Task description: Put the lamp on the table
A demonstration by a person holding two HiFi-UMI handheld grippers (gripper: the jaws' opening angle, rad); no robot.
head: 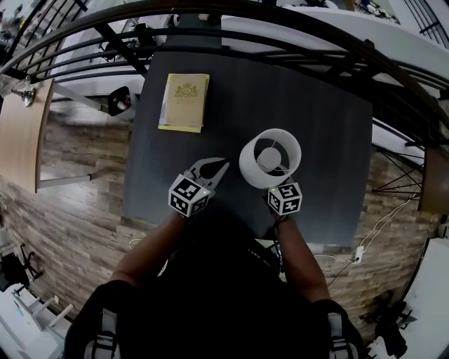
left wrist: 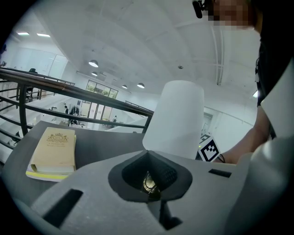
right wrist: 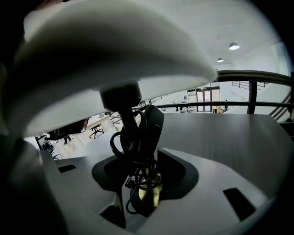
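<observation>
The lamp (head: 270, 158) stands upright on the dark table (head: 330, 126), its white shade (right wrist: 115, 55) seen from above in the head view. In the right gripper view its thin black stem (right wrist: 125, 117), wound with black cord, rises between the jaws of my right gripper (right wrist: 138, 160). Those jaws stand apart and do not press on it. In the head view the shade hides them and only the marker cube (head: 284, 198) shows. My left gripper (head: 210, 170) lies just left of the lamp, shut and empty. The shade (left wrist: 177, 119) rises right behind its tips.
A tan book (head: 184, 102) lies flat at the table's far left. A black railing (head: 231, 21) curves beyond the far edge. Wood floor (head: 77, 175) drops away on the left. A power strip with a cable (head: 359, 252) lies on the floor at the right.
</observation>
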